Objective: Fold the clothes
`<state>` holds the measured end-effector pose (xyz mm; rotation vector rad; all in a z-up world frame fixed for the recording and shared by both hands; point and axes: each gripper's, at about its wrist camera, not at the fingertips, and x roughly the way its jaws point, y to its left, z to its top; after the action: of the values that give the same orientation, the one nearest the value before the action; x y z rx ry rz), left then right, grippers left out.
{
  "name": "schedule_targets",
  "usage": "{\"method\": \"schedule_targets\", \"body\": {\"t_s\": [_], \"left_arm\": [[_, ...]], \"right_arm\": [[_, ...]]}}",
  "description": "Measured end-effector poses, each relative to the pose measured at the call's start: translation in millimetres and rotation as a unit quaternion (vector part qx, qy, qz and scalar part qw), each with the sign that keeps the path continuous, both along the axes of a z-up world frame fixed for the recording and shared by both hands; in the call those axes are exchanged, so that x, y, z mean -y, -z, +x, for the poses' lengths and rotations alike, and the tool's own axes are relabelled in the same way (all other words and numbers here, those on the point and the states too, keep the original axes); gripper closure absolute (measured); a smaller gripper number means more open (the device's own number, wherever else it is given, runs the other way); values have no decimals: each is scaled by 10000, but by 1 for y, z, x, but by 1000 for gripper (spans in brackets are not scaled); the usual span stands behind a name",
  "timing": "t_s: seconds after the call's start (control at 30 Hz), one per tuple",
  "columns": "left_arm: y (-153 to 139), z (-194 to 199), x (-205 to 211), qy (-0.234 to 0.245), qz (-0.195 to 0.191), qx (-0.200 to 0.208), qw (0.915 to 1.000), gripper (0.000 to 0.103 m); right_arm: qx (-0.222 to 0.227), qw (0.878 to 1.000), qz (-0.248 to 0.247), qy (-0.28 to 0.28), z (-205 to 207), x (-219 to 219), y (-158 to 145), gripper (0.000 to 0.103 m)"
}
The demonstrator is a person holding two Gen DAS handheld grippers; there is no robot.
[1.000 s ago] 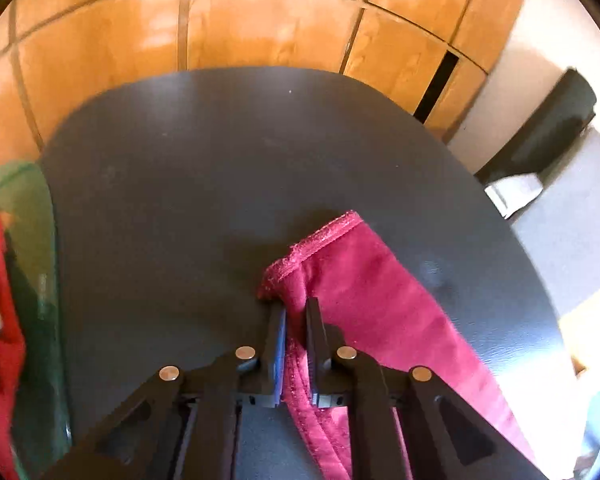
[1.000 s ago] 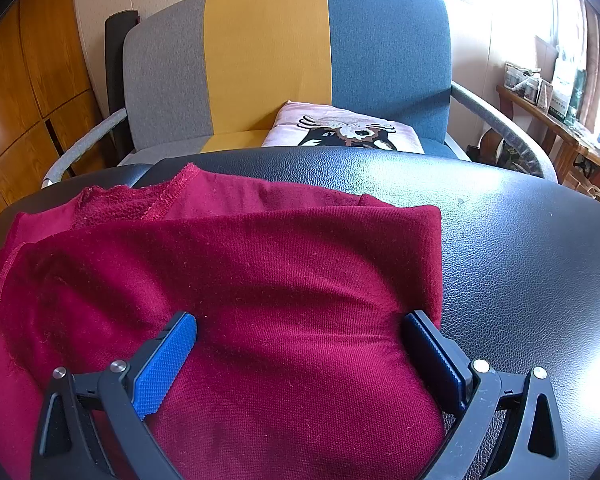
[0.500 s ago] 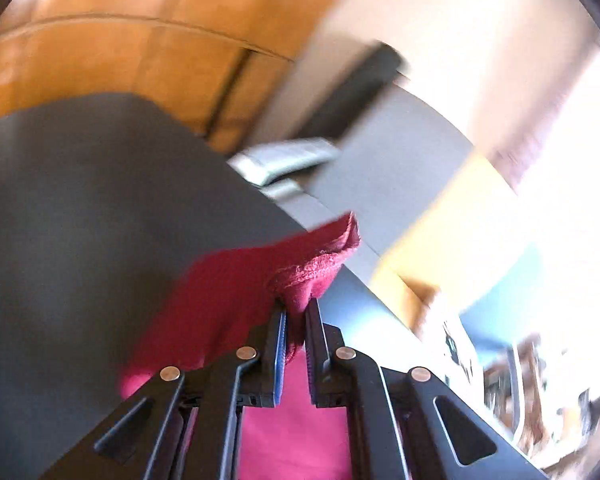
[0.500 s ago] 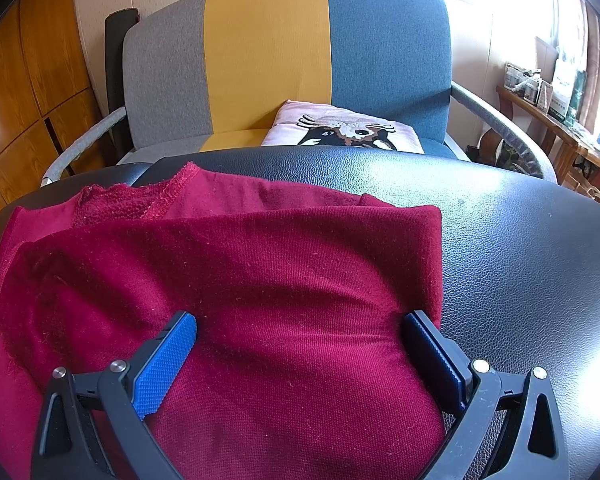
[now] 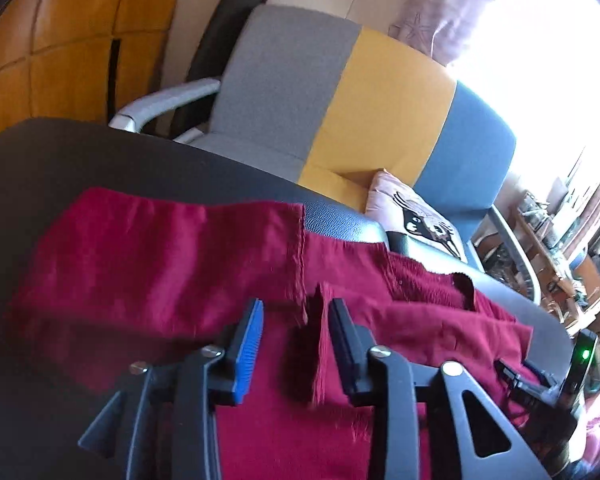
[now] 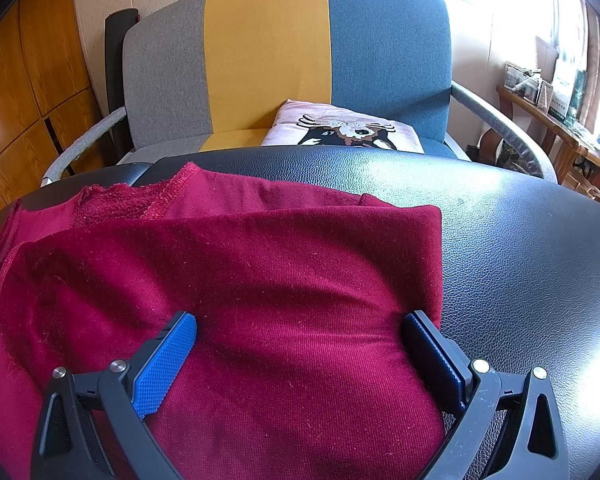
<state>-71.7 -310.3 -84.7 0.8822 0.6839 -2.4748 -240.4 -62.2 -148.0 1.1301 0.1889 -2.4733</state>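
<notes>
Left gripper (image 5: 296, 320) jaws are opening, a red hem standing loose between them; right gripper (image 6: 300, 344) is sitting spread wide, pressing on the folded garment (image 6: 236, 288).

Knit crimson cloth is lying on the black pebbled leather table (image 6: 520, 248); at 12 o'clock a grey, yellow and blue armchair (image 6: 268, 52) is holding a printed cushion (image 6: 340, 128). A second ago the left jaws were pinching that hem over bare tabletop facing wood panels.

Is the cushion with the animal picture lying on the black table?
No, the cushion lies on the seat of the striped armchair behind the black table.
</notes>
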Motion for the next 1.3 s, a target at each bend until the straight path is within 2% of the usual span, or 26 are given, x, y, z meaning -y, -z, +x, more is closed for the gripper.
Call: {"method": "schedule_targets", "body": {"t_s": [0.1,0.17,0.23,0.33,0.4,0.57,0.77,0.83,0.9,0.93,1.0,1.1,1.27,1.3], "left_arm": [[4,31,-18,47,-153,-46,9999,64],[19,35,-29,146,-93,66,9998,63],[43,30,-27,110,206,278,9993,63],[54,44,-9,25,846,-206,9962,62],[59,48,-4,1,1051,-395,9937,62],[58,47,-7,-5,881,-364,9954,62],[60,49,-4,-7,987,-530,9937,62],[59,51,-2,-7,1043,-597,9927,62],[58,50,-1,-11,1092,-653,9919,62],[57,50,-1,-11,1106,-671,9916,62],[58,52,0,-9,1124,-700,9912,62],[57,54,1,-8,1145,-733,9907,62],[58,54,2,-5,1151,-768,9904,62],[58,54,2,-4,1152,-775,9903,62]], "right_arm": [[7,10000,1,2,0,1,1,0],[17,10000,0,2,0,1,1,0],[42,10000,-18,-3,-1,0,0,0],[70,10000,-22,-8,-2,1,0,0],[84,10000,-16,-8,-2,1,0,0],[107,9999,71,16,-2,4,-1,0],[379,9985,369,-125,-5,15,-12,0],[193,9990,264,-315,7,28,-27,0],[111,9970,-68,-766,25,53,-44,0],[80,9946,-244,-1002,33,66,-52,0],[339,9854,-641,-1542,45,98,-60,0],[1015,9645,-1094,-2181,55,151,-62,0],[1550,9406,-1438,-2655,53,222,-60,0],[1584,9397,-1461,-2656,51,233,-58,0]]}}
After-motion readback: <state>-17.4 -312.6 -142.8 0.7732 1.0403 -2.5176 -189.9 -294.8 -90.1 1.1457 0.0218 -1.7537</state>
